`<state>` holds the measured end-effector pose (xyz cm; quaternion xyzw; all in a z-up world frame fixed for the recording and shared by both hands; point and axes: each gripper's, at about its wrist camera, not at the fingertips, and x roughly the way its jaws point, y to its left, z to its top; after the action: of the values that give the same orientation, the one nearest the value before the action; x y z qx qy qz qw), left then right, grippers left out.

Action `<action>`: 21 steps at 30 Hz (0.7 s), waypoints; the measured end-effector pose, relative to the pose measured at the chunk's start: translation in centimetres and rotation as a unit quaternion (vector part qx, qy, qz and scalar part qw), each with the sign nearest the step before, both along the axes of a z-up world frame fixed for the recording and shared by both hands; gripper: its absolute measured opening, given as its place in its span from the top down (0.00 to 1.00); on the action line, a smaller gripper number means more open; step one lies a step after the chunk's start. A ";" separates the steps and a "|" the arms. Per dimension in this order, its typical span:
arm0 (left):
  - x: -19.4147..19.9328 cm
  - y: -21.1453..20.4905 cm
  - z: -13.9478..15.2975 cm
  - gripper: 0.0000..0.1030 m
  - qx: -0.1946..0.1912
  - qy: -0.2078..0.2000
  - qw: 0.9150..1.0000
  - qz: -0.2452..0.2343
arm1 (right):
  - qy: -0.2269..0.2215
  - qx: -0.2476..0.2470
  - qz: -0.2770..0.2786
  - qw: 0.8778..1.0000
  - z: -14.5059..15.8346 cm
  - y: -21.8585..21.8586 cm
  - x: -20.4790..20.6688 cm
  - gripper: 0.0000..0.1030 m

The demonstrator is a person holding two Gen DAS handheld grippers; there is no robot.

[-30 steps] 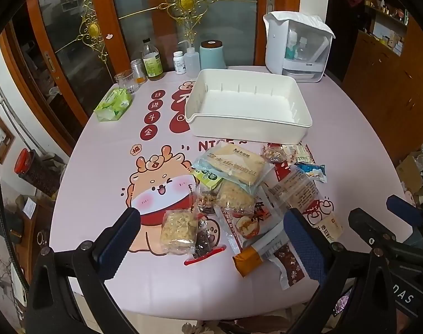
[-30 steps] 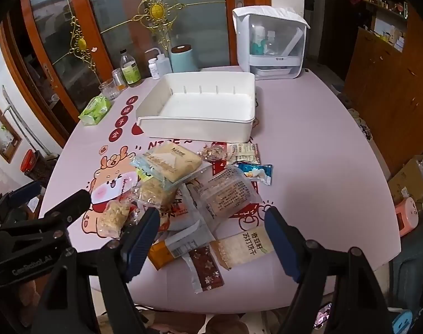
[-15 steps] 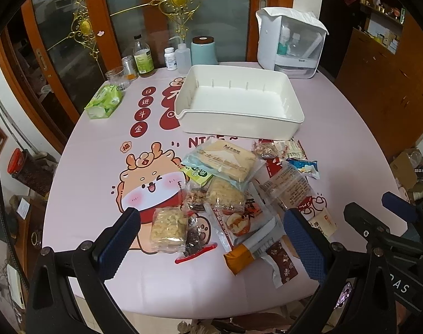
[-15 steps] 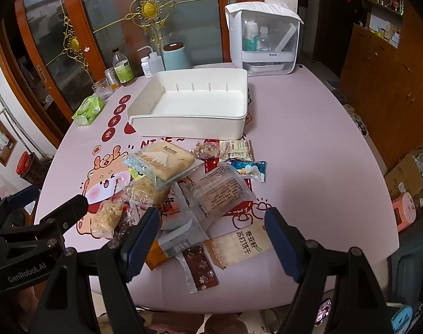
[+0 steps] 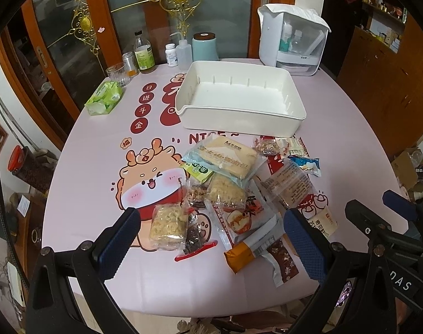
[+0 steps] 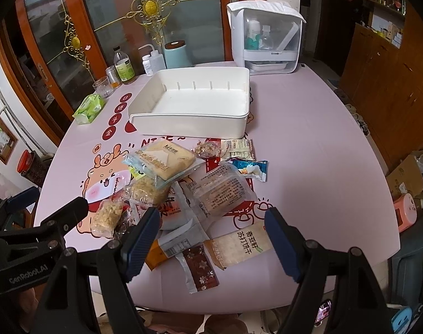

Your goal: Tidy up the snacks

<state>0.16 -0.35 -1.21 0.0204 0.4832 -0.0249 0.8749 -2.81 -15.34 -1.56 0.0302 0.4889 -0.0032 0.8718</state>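
A pile of wrapped snacks (image 5: 233, 192) lies on the pink tablecloth in front of an empty white bin (image 5: 239, 100). The pile (image 6: 183, 189) and the bin (image 6: 194, 103) also show in the right wrist view. My left gripper (image 5: 211, 245) is open and empty, held above the near table edge over a puffed-rice bar (image 5: 168, 226) and an orange bar (image 5: 239, 256). My right gripper (image 6: 211, 239) is open and empty, above a soda-cracker pack (image 6: 242, 246) and a brown wrapper (image 6: 200, 270). Each gripper shows at the edge of the other's view.
A green tissue pack (image 5: 104, 97), a glass (image 5: 118, 73), bottles (image 5: 143, 53), a teal canister (image 5: 204, 47) and a white dispenser box (image 5: 293, 39) stand along the table's far edge. Wooden cabinets are to the right, a glass door behind.
Both grippers have drawn back and up a little from the table, so the snacks and bin sit slightly farther away. Both stay open. No snack has moved.
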 end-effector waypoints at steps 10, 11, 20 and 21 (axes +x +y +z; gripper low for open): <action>0.1 -0.1 0.2 0.01 -0.001 0.001 1.000 -0.001 | -0.010 0.002 0.000 1.000 0.7 0.0 0.2 0.24; 0.1 -0.2 0.3 0.01 0.000 0.000 1.000 -0.001 | -0.011 0.002 0.000 1.000 0.8 0.0 0.2 0.24; 0.1 -0.2 0.7 0.01 0.007 0.000 1.000 0.005 | -0.008 0.018 0.008 1.000 0.8 0.3 0.5 0.24; 0.0 -0.1 0.7 0.01 0.008 -0.001 1.000 0.005 | -0.008 0.019 0.009 1.000 0.8 0.5 0.5 0.24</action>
<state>0.13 -0.48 -0.50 0.0253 0.4825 -0.0162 0.8754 -2.35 -14.86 -0.72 0.0426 0.4826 0.0138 0.8747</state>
